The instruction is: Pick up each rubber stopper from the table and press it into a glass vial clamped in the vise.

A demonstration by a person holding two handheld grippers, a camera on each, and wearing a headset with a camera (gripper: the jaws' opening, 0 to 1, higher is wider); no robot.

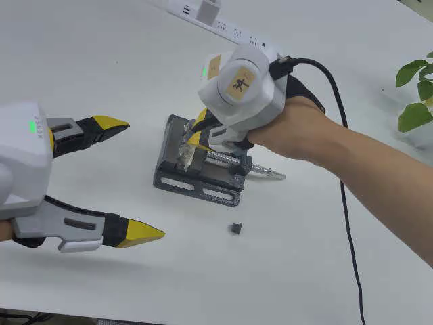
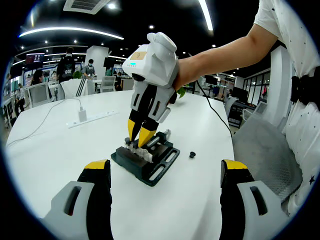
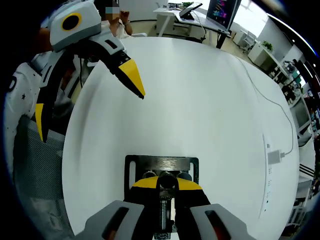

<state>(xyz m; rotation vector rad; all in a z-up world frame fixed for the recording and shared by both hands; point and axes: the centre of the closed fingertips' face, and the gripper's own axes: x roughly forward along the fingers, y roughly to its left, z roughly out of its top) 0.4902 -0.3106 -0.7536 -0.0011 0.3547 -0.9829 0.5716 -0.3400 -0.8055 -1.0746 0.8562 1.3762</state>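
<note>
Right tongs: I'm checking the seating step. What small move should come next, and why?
Probably press straight down a little. The right tongs are shut on a dark stopper directly over the vials in the vise; whether it is seated cannot be told.

Counter (image 1: 101, 81) — broad, white, with a rounded edge, carrying a white power strip (image 1: 216, 20) with a plugged-in charger (image 2: 82, 115) and a thin white lead; green plant leaves (image 1: 416, 95) reach in at one side. Room: open-plan office under a dark ceiling, with long strip lights (image 2: 70, 32), recessed spots (image 2: 151, 27) and a square air vent (image 2: 84, 5). Further items — white pillar (image 2: 97, 57), other white tables, grey mesh chair (image 2: 265, 145), monitors (image 2: 240, 95) on far desks, and several people (image 2: 67, 65) in the distance.
</note>
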